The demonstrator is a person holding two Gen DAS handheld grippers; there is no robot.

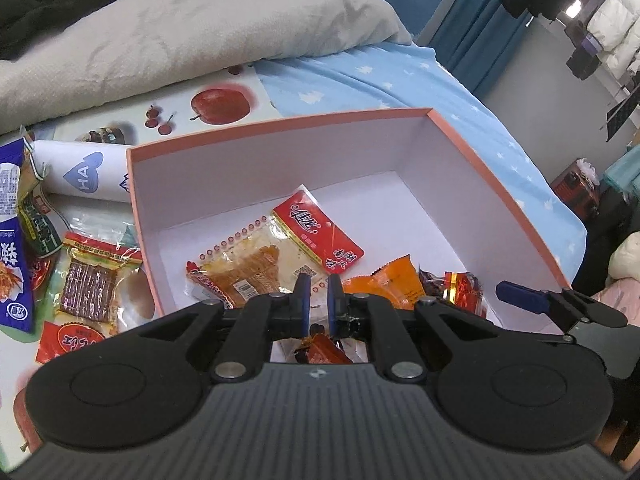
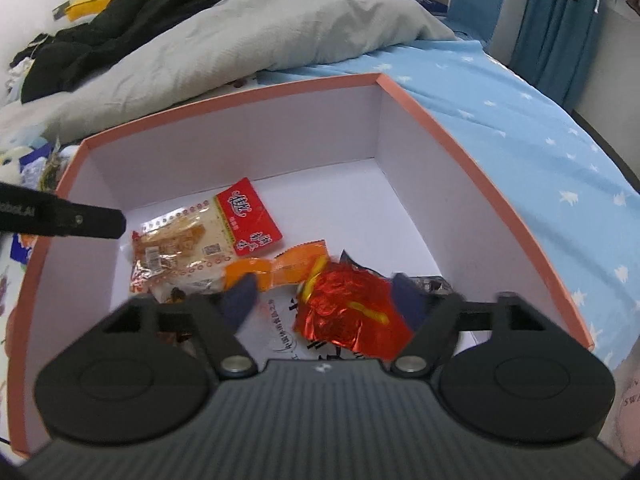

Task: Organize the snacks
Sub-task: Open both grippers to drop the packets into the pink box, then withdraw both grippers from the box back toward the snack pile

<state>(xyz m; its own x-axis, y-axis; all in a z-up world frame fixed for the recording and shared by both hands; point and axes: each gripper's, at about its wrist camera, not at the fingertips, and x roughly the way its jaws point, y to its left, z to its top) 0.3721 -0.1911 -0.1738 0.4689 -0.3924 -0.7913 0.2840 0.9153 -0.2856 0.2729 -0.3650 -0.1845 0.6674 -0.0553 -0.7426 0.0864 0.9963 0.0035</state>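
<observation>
A salmon-rimmed box (image 1: 280, 120) (image 2: 240, 96) with a white inside lies on the bed. In it are a clear packet with a red label (image 1: 280, 248) (image 2: 208, 236), an orange packet (image 1: 392, 280) (image 2: 288, 268) and a red foil packet (image 1: 460, 284) (image 2: 352, 312). My left gripper (image 1: 318, 300) hangs over the box's near left part, shut, and I see nothing pinched between its blue pads. A small orange packet (image 1: 320, 354) shows beneath it. My right gripper (image 2: 324, 300) stands open over the near right part. The red foil packet lies between its fingers.
Left of the box, loose snacks lie on a fruit-print cloth: a brown-strip packet (image 1: 92, 284), a blue packet (image 1: 12, 248), a green one (image 1: 40, 224) and a white roll (image 1: 84, 176). A grey duvet (image 1: 180, 32) lies behind and a blue starred sheet (image 1: 400, 80) to the right.
</observation>
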